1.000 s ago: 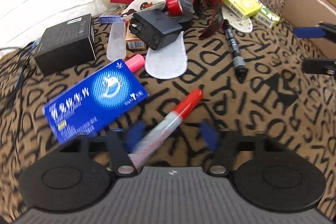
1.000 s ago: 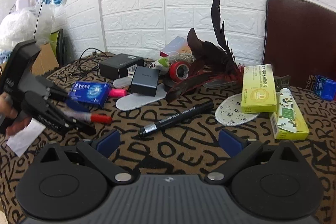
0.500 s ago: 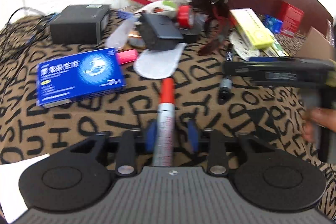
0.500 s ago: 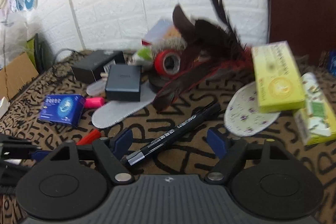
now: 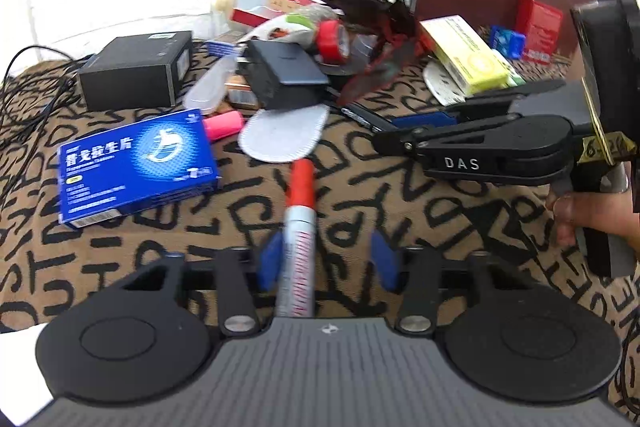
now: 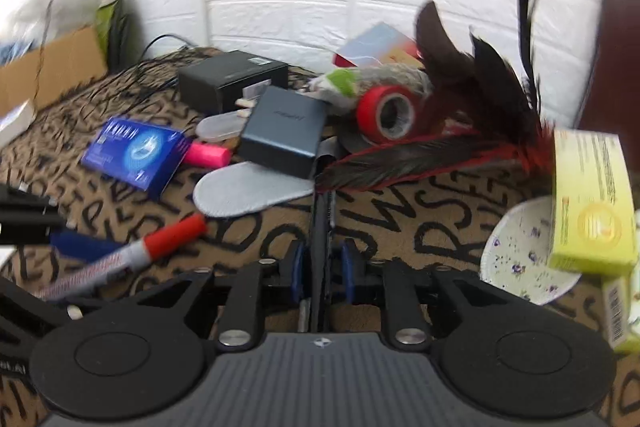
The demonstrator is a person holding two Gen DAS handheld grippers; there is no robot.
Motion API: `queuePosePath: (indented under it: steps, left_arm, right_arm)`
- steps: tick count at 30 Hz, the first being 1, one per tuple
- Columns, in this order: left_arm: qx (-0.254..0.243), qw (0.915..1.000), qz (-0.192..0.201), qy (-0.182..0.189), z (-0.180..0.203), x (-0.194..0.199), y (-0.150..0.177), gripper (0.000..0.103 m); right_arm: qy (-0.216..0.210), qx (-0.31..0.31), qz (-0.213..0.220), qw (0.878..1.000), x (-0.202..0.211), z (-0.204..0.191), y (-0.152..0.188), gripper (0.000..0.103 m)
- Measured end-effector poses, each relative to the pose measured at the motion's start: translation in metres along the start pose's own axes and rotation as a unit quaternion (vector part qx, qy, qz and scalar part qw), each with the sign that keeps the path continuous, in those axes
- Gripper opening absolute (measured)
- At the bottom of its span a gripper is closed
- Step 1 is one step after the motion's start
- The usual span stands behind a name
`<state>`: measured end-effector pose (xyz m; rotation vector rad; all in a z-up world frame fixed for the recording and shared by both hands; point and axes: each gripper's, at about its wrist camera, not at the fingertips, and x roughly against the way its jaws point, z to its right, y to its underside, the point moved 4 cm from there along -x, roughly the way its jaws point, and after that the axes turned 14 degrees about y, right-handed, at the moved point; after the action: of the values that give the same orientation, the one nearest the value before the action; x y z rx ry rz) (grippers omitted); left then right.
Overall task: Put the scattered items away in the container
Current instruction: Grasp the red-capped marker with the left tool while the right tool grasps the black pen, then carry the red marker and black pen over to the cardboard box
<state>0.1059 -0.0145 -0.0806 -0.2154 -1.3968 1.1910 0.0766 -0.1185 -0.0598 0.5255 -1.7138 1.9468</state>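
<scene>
The red-capped marker [image 5: 298, 227] lies on the patterned tabletop [image 5: 440, 227] between the blue pads of the left tool [image 5: 326, 261], its silver barrel running back under the tool body and its red cap pointing toward the pile; the left pad [image 5: 267, 259] sits right against the barrel while the right pad stands clear of it, so the jaws are parted and not clamped on it. In the right wrist view the black marker [image 6: 320, 239] runs straight out from between the two blue pads of the right tool [image 6: 320, 269], which are drawn in tight on both sides of it — a firm grip — with the pen's far end tucked under the dark red-edged feather [image 6: 420, 163]. The same right tool appears in the left view at the right side, held by a hand [image 5: 592, 211]. Just left of the red-capped marker lies a blue box [image 5: 136, 167], with a pink highlighter [image 5: 224, 125] at its far corner and a gray oval pad [image 5: 284, 137] just beyond the cap. Farther back sit a black charger [image 5: 284, 75], a black box [image 5: 136, 67], a red tape roll [image 5: 332, 41] and, off to the right, a yellow box [image 5: 468, 55].
</scene>
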Motion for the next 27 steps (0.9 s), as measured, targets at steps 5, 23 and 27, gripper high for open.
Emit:
queuePosePath:
  steps: [5, 23, 27]
  left_arm:
    - [0.019, 0.9998, 0.012, 0.001, -0.012, 0.002, 0.000, 0.017]
    - [-0.029, 0.9986, 0.043, 0.006, 0.067, -0.003, -0.024, 0.017]
    - [-0.041, 0.9982, 0.041, 0.013, 0.085, -0.003, -0.028, 0.017]
  right_arm:
    - [0.012, 0.029, 0.018, 0.999, 0.005, -0.007, 0.003, 0.013]
    - [0.056, 0.020, 0.077, 0.995, 0.089, 0.040, 0.019, 0.013]
    - [0.068, 0.010, 0.096, 0.993, 0.115, 0.054, 0.021, 0.013]
